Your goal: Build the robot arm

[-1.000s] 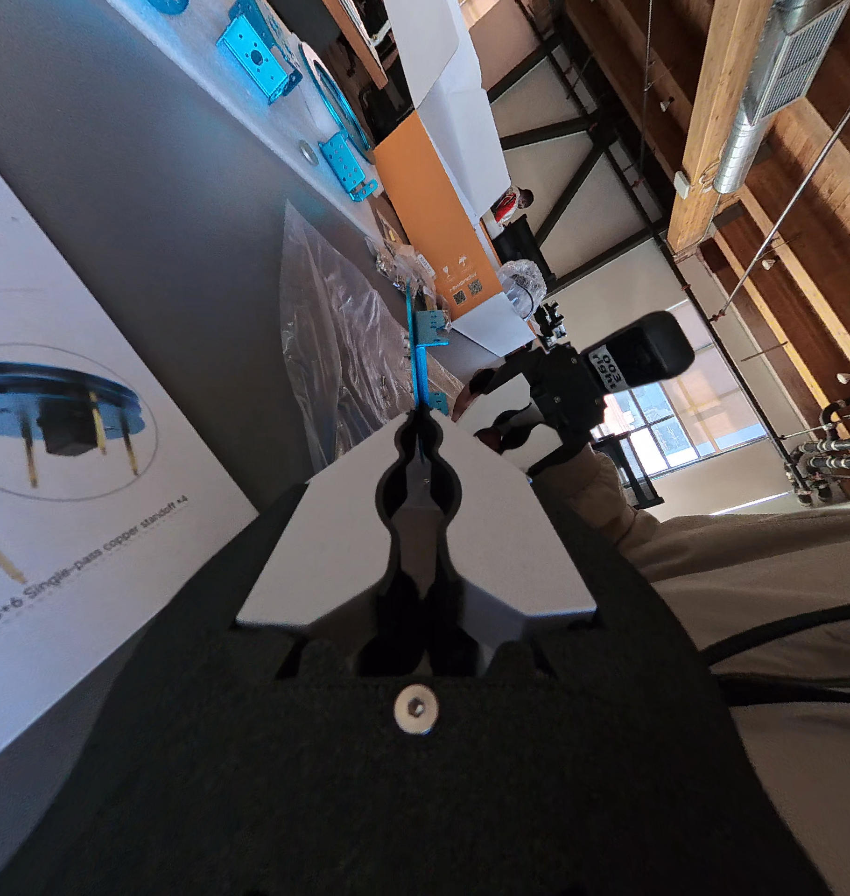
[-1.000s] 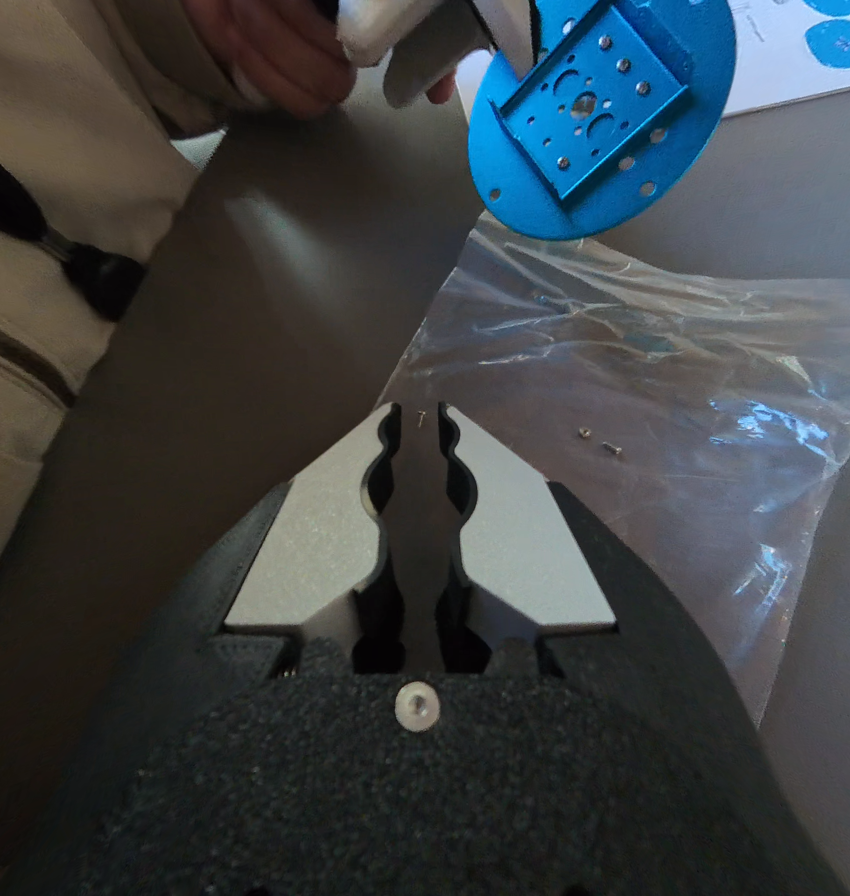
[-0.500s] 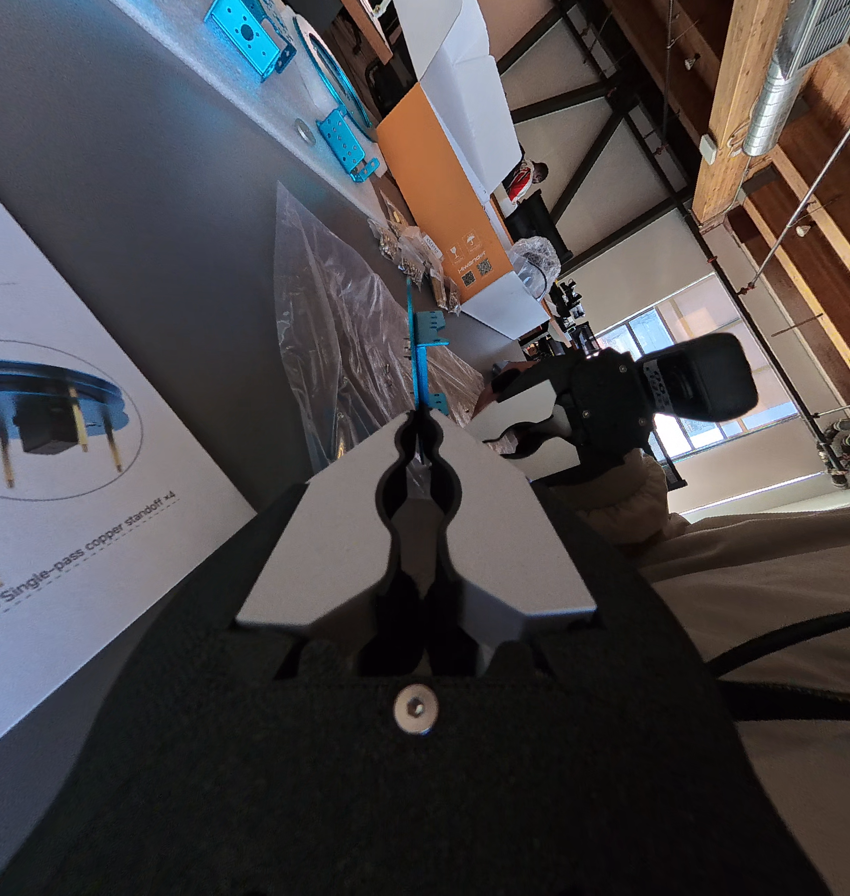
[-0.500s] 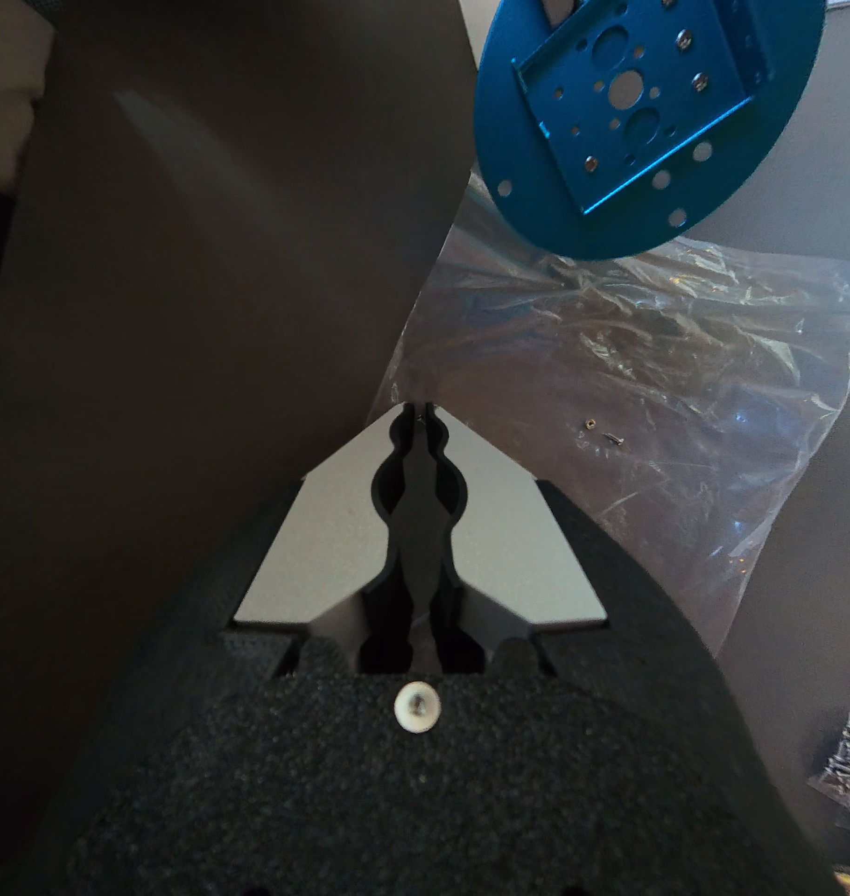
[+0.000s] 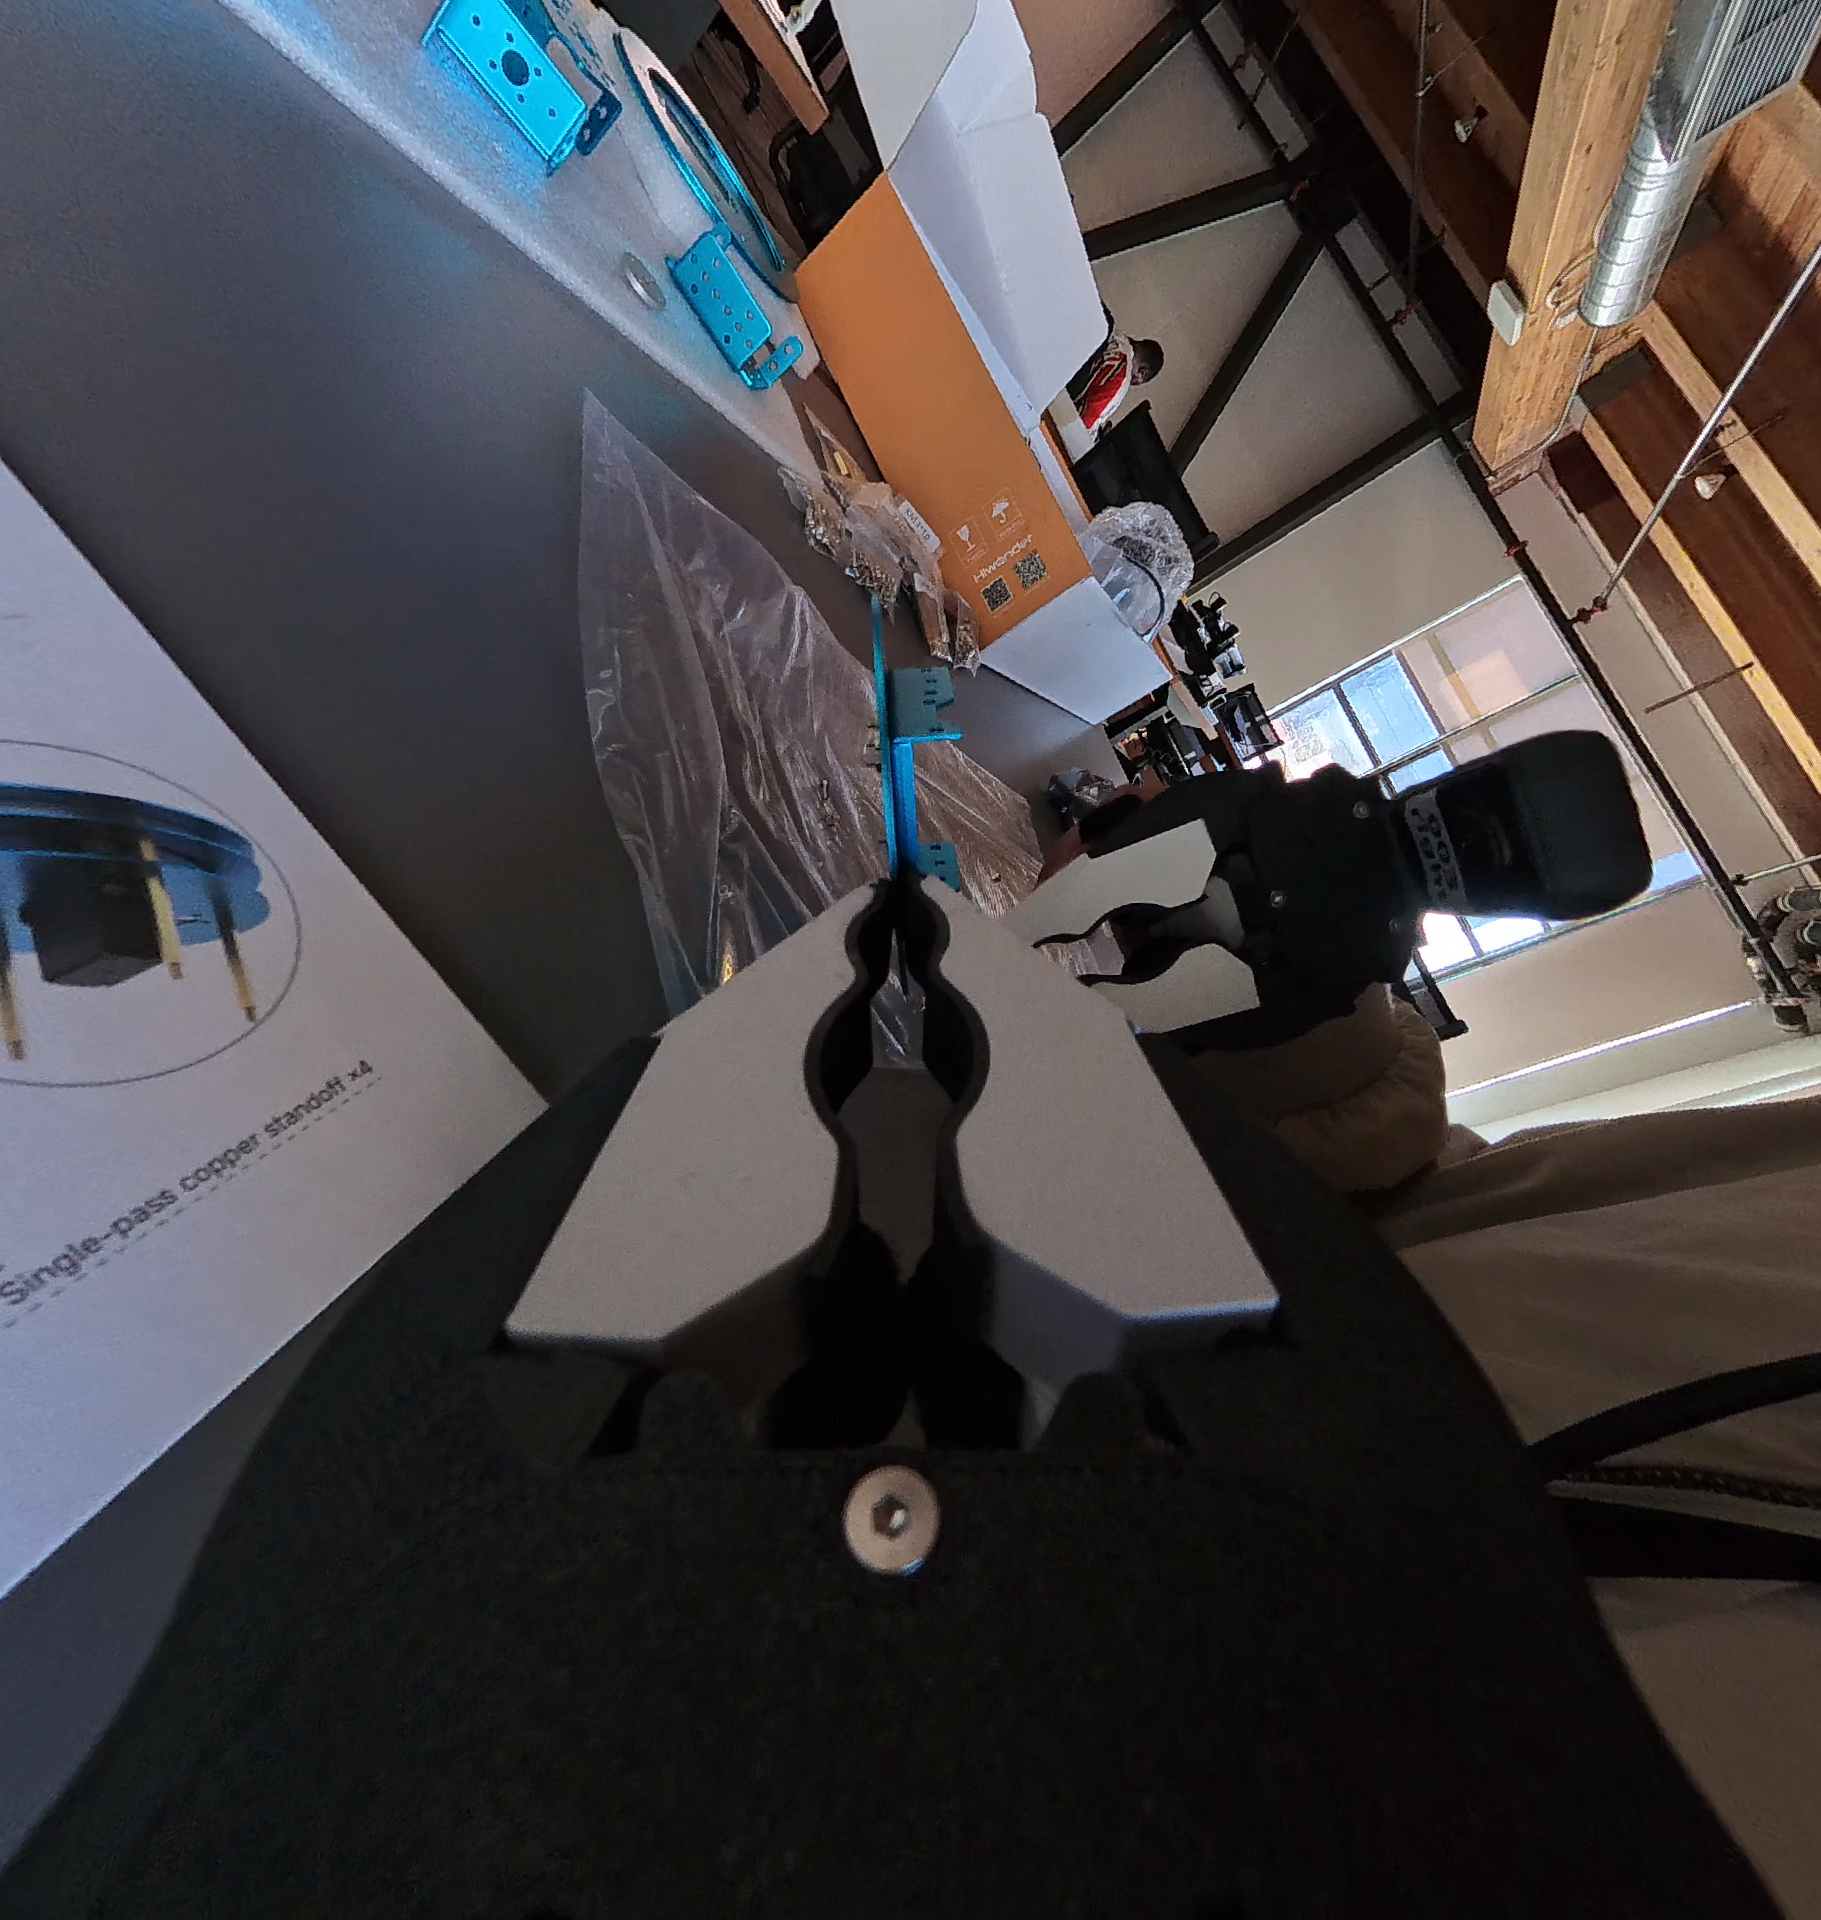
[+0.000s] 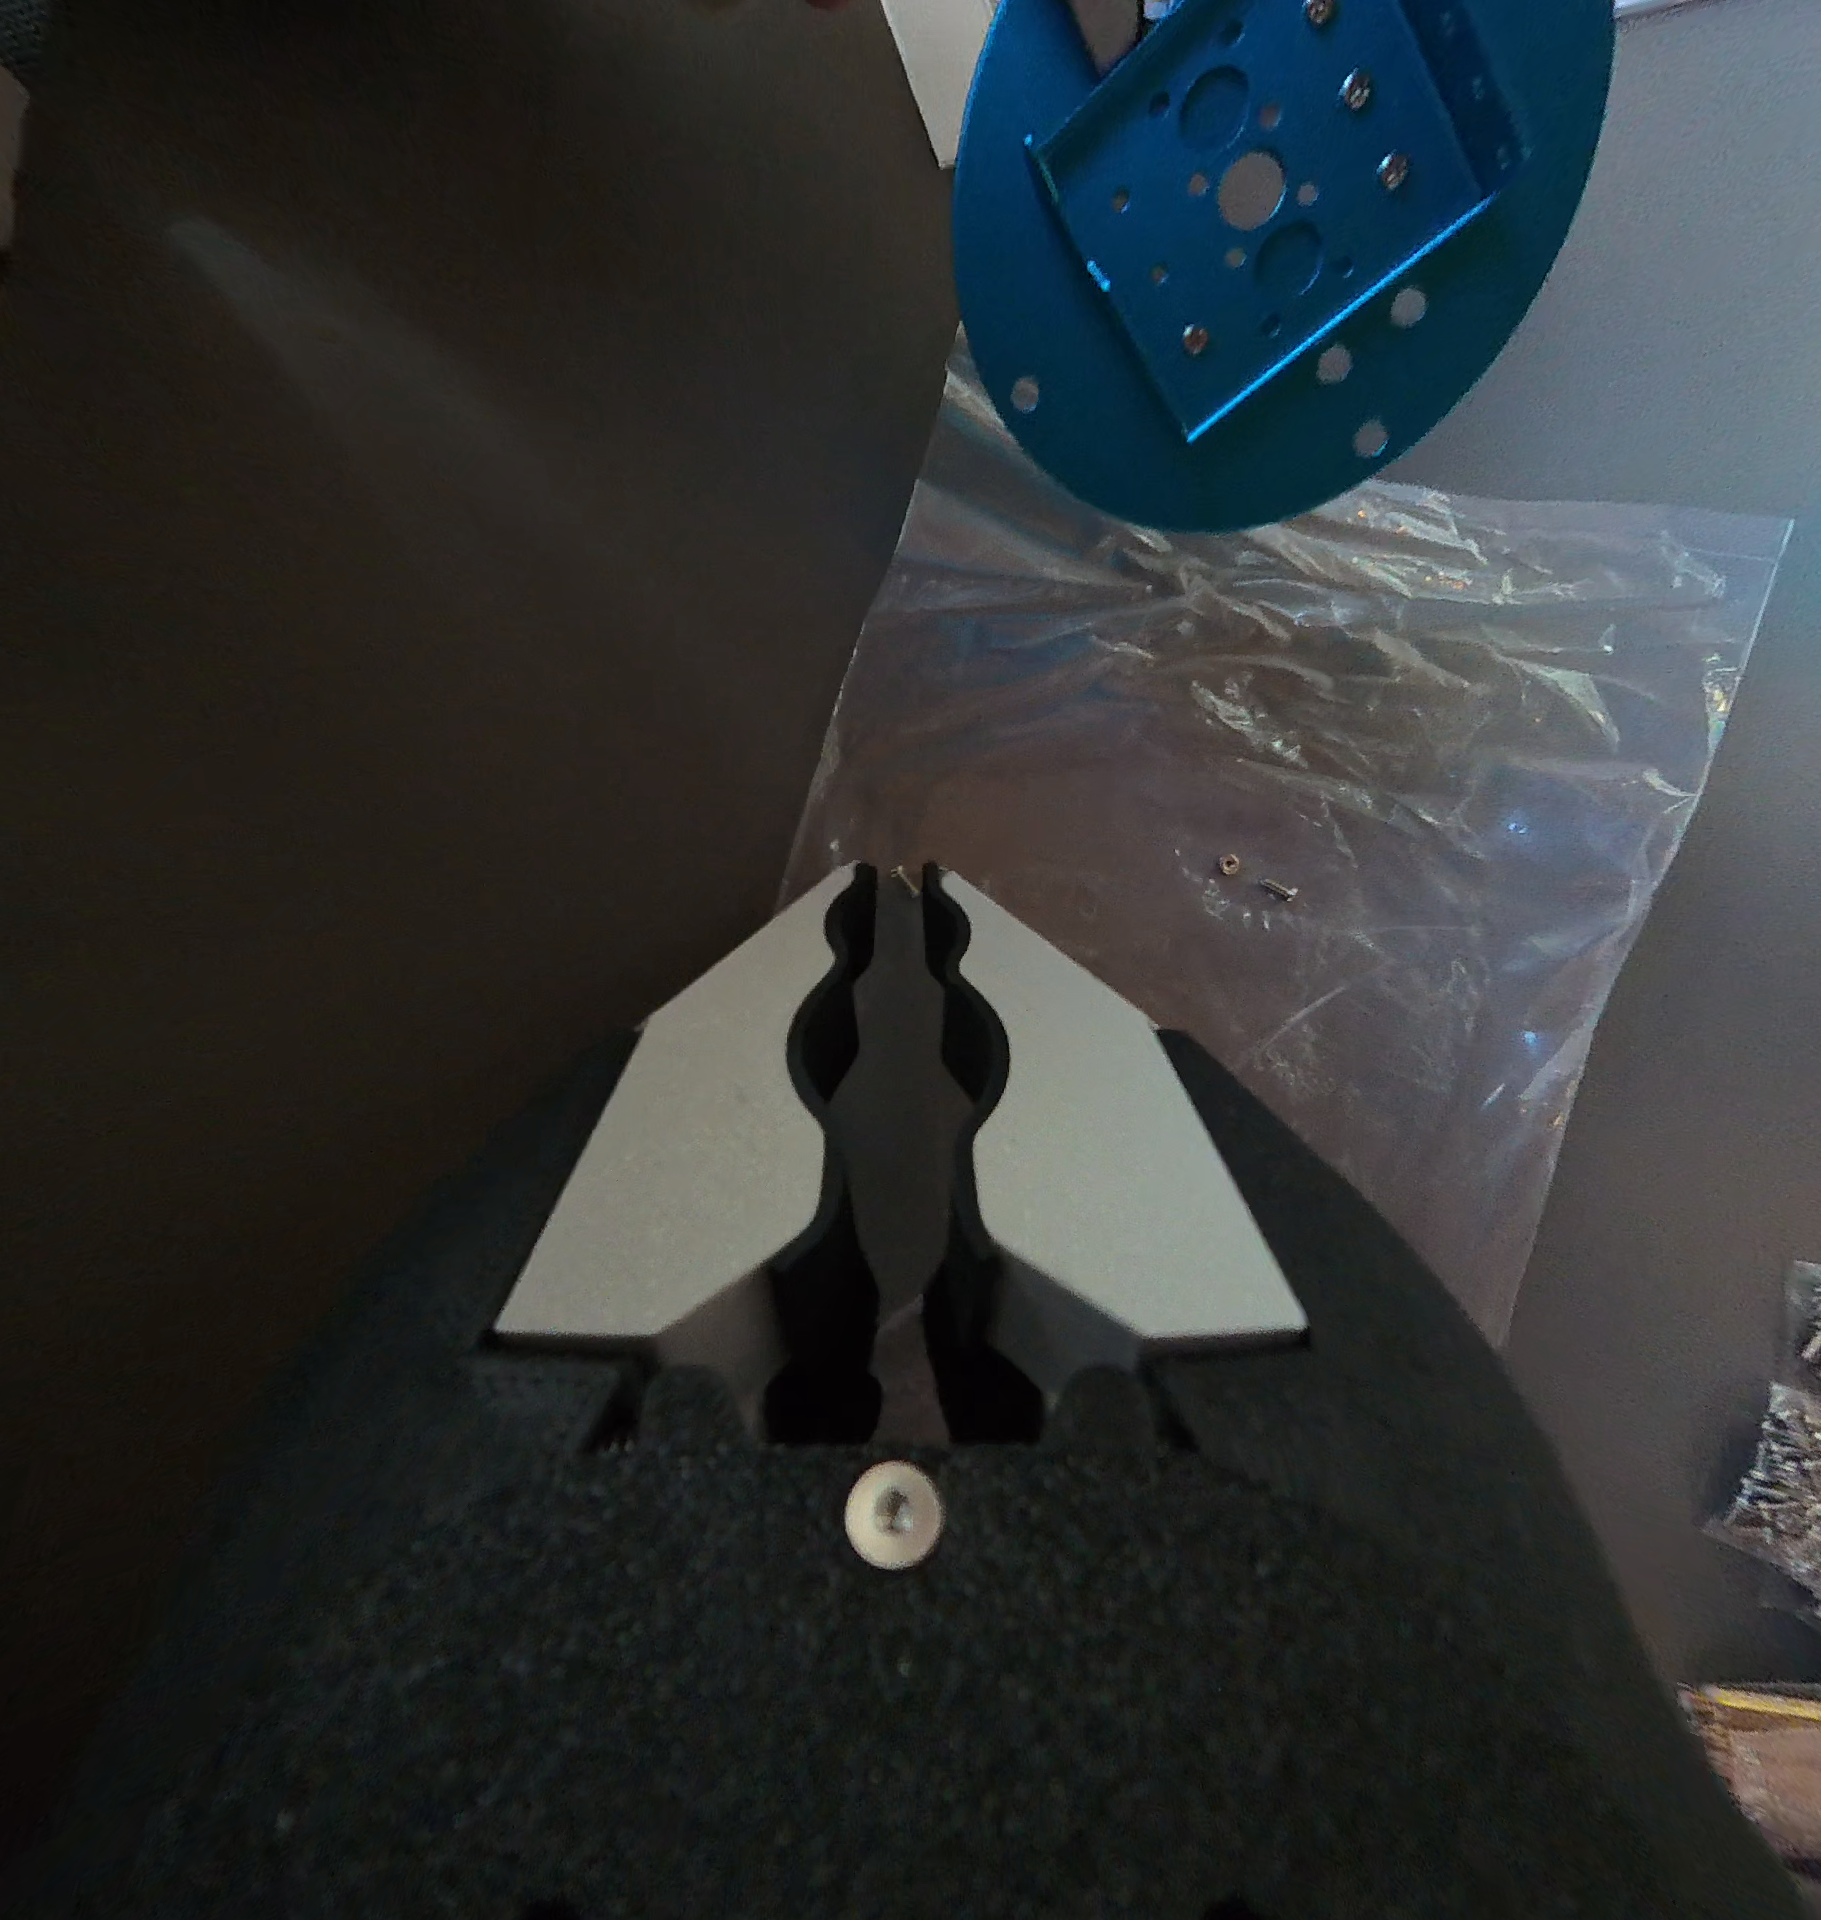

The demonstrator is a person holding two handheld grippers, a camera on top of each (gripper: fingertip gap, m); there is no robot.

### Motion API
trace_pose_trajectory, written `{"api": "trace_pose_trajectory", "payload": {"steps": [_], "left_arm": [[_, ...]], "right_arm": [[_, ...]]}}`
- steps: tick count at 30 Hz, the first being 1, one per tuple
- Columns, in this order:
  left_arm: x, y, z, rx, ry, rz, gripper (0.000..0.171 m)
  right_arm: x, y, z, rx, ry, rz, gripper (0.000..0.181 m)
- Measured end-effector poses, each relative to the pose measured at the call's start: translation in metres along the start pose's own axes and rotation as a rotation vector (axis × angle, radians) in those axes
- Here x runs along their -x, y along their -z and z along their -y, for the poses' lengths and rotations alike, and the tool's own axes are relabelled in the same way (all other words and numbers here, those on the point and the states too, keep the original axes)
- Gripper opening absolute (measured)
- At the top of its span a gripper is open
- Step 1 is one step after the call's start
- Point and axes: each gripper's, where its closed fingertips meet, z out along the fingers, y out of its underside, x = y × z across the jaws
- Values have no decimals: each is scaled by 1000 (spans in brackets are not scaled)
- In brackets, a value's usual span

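My left claw (image 5: 901,899) is pressed tight on the rim of a round blue metal disc (image 5: 898,748), which I see edge-on, running straight away from the tips; a blue perforated bracket plate (image 5: 921,701) is mounted on its face. From my right wrist view the same blue metal disc (image 6: 1280,249) hangs in the air above the table, with its square bracket plate (image 6: 1270,197) and bolt holes turned toward me.

My right claw (image 6: 899,878) is nearly closed, a narrow gap left between the tips, and a tiny silver screw (image 6: 902,879) sits in that gap at the very end; I cannot tell whether the tips actually pinch it. The claw hovers at the near edge of a crumpled clear plastic bag (image 6: 1332,790) lying flat on the dark grey table (image 6: 418,623). Two more small fasteners (image 6: 1249,875) lie on the bag, off to the right of the tips.

Farther right, small bags of silver hardware (image 6: 1810,1455) lie at the table's edge. In the left wrist view a white printed instruction sheet (image 5: 106,1091) lies to the left, and farther along the table stand an orange and white cardboard box (image 5: 947,395) and loose blue metal brackets (image 5: 532,78).
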Motion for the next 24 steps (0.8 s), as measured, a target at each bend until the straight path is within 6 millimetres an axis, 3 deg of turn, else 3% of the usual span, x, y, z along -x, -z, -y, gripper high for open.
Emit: {"api": "trace_pose_trajectory", "payload": {"steps": [7,18,21,24], "left_arm": [[0,0,-1,7,3,-2,0],[0,-2,-2,21,3,-5,0],[1,-2,-1,19,19,-5,0],[0,-4,0,15,67,-28,0]], "right_arm": [[-3,-5,-2,83,114,-31,7],[-2,-7,-1,118,151,-9,1],[-4,-4,2,54,96,10,1],[-13,11,24,-152,11,0,1]]}}
